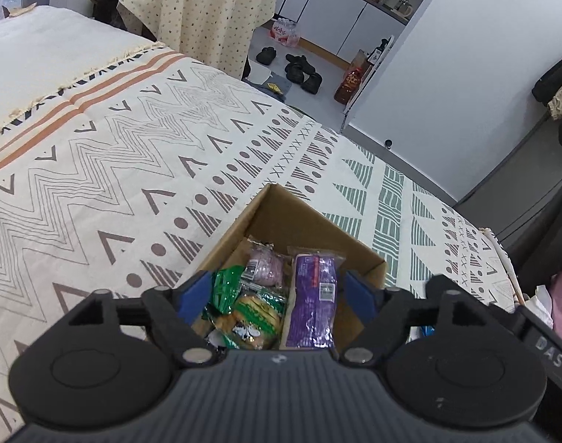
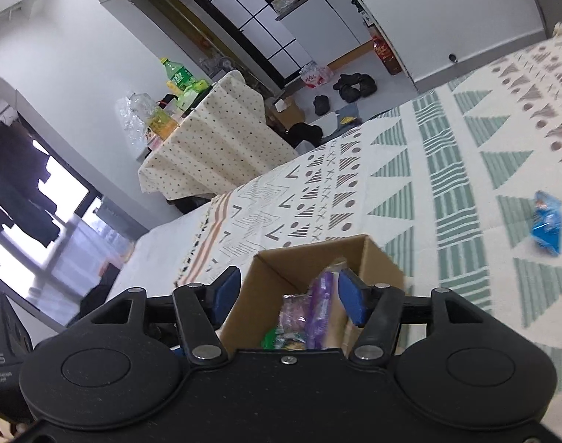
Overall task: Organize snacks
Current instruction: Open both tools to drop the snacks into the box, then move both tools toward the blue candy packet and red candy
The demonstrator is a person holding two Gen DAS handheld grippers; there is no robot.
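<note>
The left tongs [image 1: 277, 295] stand wide open and empty above the open brown corrugated cardboard box [image 1: 281, 217], at the bottom centre of the left wrist view. The right tongs [image 2: 288, 295] are likewise spread and hold nothing, framing the same box [image 2: 377, 258] low in the right wrist view.

Inside the box lie a glossy purple rectangular foil packet [image 1: 312, 302], a crinkled green wrapper [image 1: 225, 288], a green-and-white pack showing bread [image 1: 257, 317] and a clear bag of pale pink contents [image 1: 264, 267]. One small blue crinkly snack packet [image 2: 548, 223] lies alone on the bed's woven cotton cover with zigzag and triangle print [image 2: 447, 184], at the right edge of the right wrist view, well apart from the box.

The remaining step is judged to be fetching that blue packet. It would go best with the right tongs brought down across the packet's narrow waist, pinching gently, since thin film slides and the soft bedding yields under pressure. The box walls are light card, so the drop should be made from above without nudging the rim.
</note>
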